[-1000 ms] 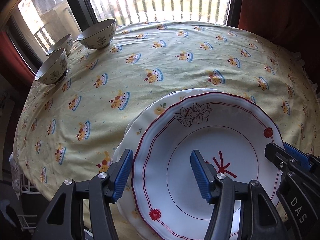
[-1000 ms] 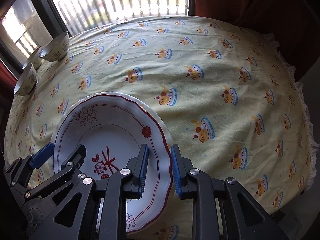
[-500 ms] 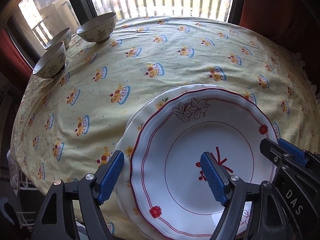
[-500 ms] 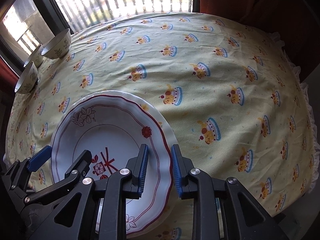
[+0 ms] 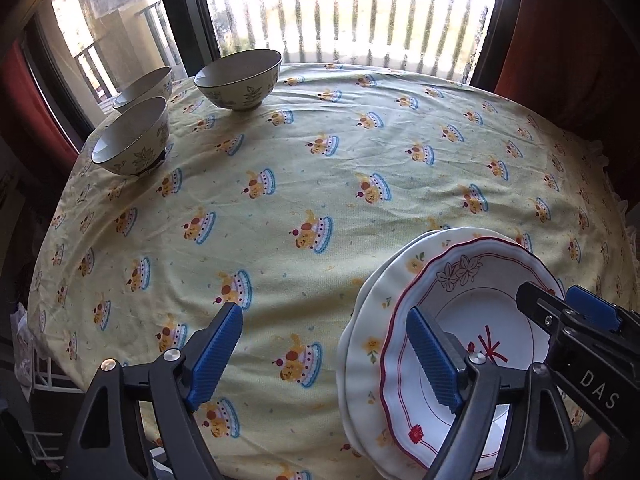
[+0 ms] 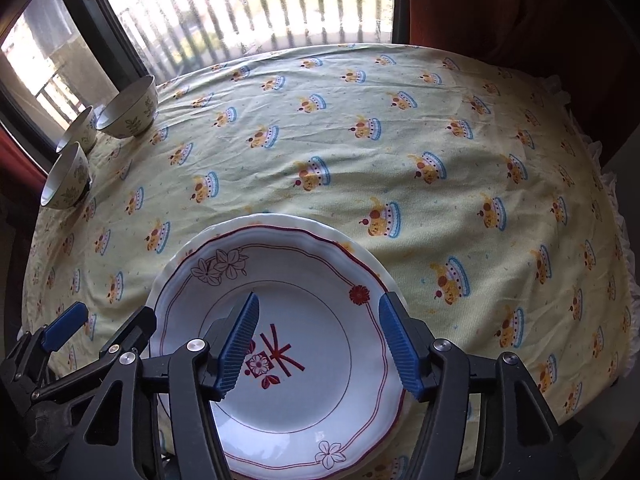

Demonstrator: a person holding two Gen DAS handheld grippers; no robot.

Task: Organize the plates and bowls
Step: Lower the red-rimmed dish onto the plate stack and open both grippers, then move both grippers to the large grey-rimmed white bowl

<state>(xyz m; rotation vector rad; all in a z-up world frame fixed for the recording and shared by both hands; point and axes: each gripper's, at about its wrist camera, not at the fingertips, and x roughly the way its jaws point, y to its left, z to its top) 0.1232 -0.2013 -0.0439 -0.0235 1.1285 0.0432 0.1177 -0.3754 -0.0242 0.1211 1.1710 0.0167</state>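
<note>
Both claws spread wide over the plate stack

Left gripper (image 5: 324, 356) spread wide, blue pads far apart and gripping nothing: left pad (image 5: 216, 354) hanging over bare tablecloth (image 5: 340, 184), right pad over the near-left rim of the red-trimmed plate (image 5: 480, 320). Can't tell if that pad is touching the plate or just floating above it.

Right gripper (image 6: 318, 346) also released, nothing pinched. Left pad sitting over the plate's well near the red flower motif in the middle, right pad (image 6: 400, 346) right at the plate's right rim, outside the red line. Contact not clear either.

Red-trimmed plate (image 6: 280, 280) lying flat on top of a bigger cream plate (image 5: 368, 320) with little yellow flowers, maybe another rim under that, hard to say. Whole stack parked at the near edge of the table, slightly right of centre. Cream plate poking out mostly on the left and far side.

Three leaf-patterned bowls at the far left corner by the window (image 5: 352, 12), all upright, well apart from the plates: nearest bowl (image 5: 132, 136), one behind it (image 5: 144, 84) tucked just beside, and the third bowl (image 5: 240, 78) a bit off to the right on its own.

Tablecloth pale yellow with cartoon cake prints, a bit wrinkled
</note>
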